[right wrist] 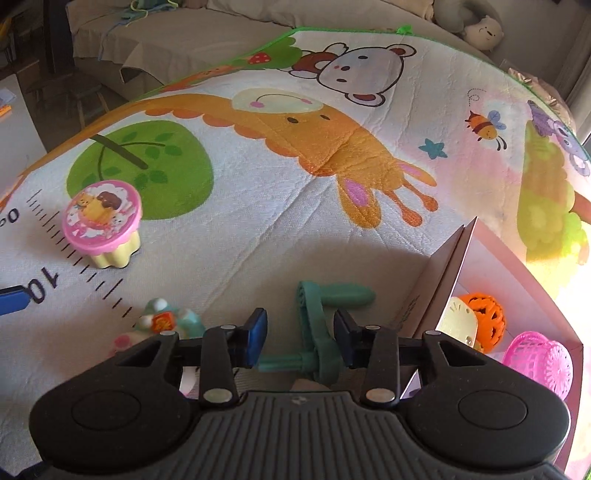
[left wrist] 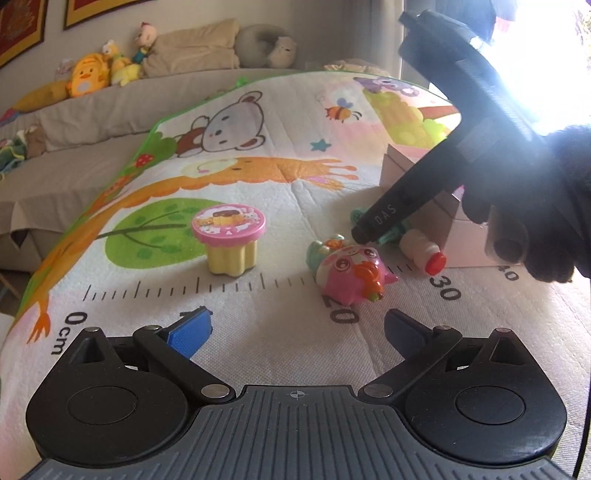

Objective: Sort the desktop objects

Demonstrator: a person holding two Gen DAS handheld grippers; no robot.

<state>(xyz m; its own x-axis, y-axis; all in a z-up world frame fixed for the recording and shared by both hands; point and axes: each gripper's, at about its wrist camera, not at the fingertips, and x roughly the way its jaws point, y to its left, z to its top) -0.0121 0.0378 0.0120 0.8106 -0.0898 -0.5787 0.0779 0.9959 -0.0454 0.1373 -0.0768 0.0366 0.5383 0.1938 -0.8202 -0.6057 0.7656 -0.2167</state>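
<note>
Quilted cloth mat [left wrist: 280, 184]; glossy plastic pig toy [left wrist: 351, 273]; box [right wrist: 443, 280] probably cardboard.

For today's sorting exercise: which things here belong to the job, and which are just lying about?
Job: green toy between the right claw fingers, pink fish toy, pudding cup, small bottle, box.
Lying about: plush toys, cushion on the sofa.

Behind the play mat [left wrist: 258, 177], a grey sofa [left wrist: 92, 122] under a beige cover. On its back ledge, a row of plush toys: a yellow duck [left wrist: 88, 75], a small doll [left wrist: 142, 42], a folded beige cushion [left wrist: 195, 48], a grey neck pillow [left wrist: 264, 44]. Higher on the wall, two framed pictures with gold borders [left wrist: 22, 26]. From the right wrist view, a white plush bear [right wrist: 484, 33] at the far corner.
</note>
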